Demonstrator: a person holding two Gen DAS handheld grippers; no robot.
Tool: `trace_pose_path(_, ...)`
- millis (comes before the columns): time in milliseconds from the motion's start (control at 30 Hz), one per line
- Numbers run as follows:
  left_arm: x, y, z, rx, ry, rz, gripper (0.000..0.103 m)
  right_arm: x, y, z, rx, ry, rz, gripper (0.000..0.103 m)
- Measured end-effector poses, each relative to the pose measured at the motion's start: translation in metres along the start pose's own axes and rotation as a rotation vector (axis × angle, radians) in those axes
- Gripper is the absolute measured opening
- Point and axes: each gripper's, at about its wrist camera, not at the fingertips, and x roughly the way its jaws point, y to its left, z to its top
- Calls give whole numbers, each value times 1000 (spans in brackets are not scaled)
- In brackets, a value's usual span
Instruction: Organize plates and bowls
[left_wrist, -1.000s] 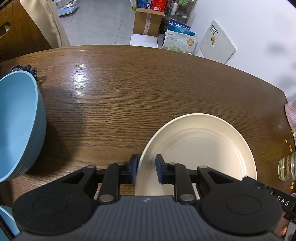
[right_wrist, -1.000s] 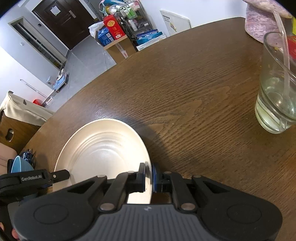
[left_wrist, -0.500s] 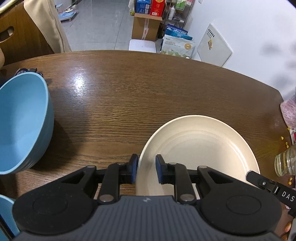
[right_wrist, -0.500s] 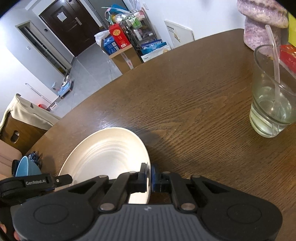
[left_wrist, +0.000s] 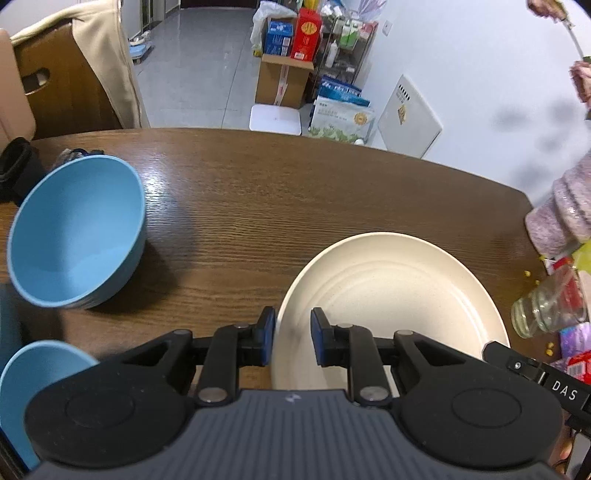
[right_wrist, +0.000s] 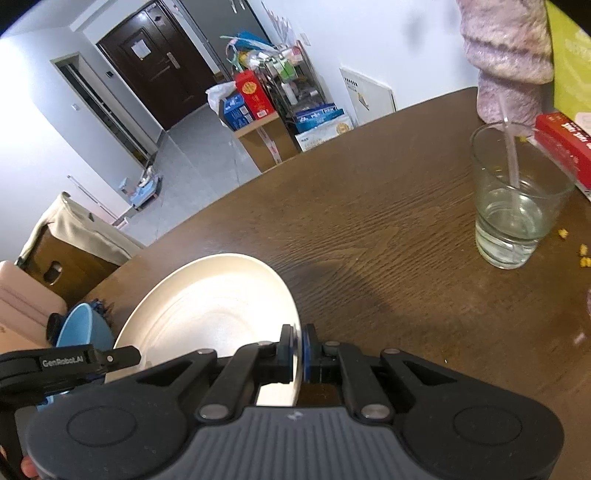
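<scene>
On opposite rims, both fingers pinch the cream plate

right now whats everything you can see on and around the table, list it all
plate: one, cream, clamped at its near rim by both grippers
big bowl: one, light blue, on the table left of the plate
second bowl: one, light blue, at the near left edge, mostly cut off
glass: one, clear, some water and a straw in it, on the table to the right
red box: one, behind the glass
yellow crumbs: several, beside the glass
table: one, dark brown wood
boxes and bags: several, on the floor past the table
pink sleeve: one, another person's, far right
left gripper: black, blue pads, jaws across the plate's left rim
right gripper: black, jaws shut on the plate's right rim
</scene>
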Motion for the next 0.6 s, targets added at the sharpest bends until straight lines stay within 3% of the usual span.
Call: trace_pose_path(600,-99,26,-59,-7,-100,-39,21,-87,37,-49,-77,-91,26,5)
